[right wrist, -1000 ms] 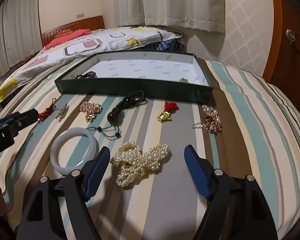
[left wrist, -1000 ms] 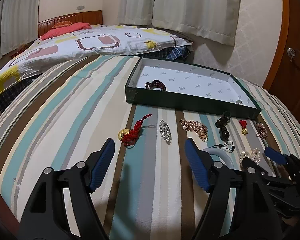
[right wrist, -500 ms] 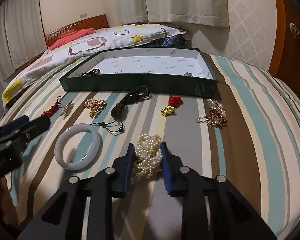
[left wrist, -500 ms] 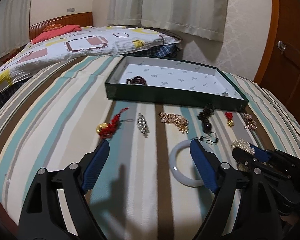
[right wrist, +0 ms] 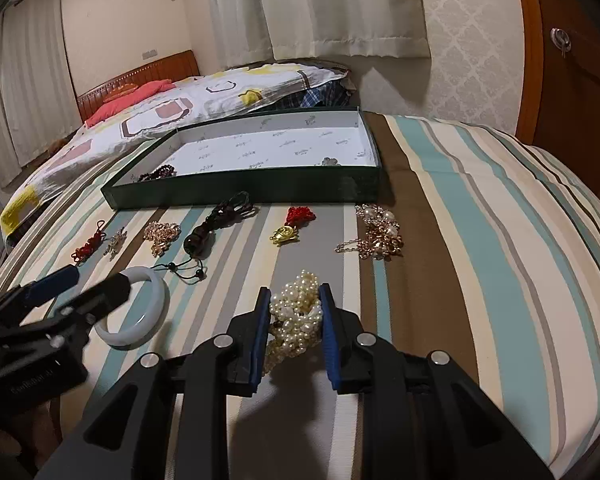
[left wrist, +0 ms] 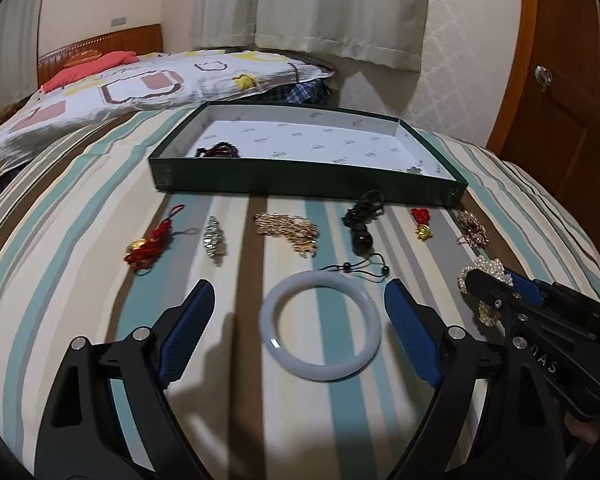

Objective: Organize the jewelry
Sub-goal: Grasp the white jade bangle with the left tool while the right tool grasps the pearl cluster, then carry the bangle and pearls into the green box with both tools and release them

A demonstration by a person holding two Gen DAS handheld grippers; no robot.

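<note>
My right gripper [right wrist: 294, 300] is shut on a bunch of pearl necklaces [right wrist: 296, 312] and holds it just above the striped cover; both also show in the left wrist view [left wrist: 486, 276]. My left gripper [left wrist: 300, 304] is open, its fingers either side of a white jade bangle [left wrist: 320, 324] that lies flat on the cover. The bangle also shows in the right wrist view [right wrist: 140, 312]. A dark green tray [left wrist: 300, 180] with a white lining stands behind and holds a dark red bead bracelet [left wrist: 218, 150].
Between tray and grippers lie a red knot charm [left wrist: 150, 246], a silver brooch [left wrist: 214, 238], a gold chain [left wrist: 290, 230], a black bead cord [left wrist: 362, 222], a small red-gold charm [left wrist: 422, 224] and a rose-gold pearl chain [right wrist: 380, 234]. A wooden door [left wrist: 572, 120] stands right.
My right gripper closed on the pearl necklaces and lifted them slightly. My left gripper moved right and forward until its open fingers flank the bangle.
</note>
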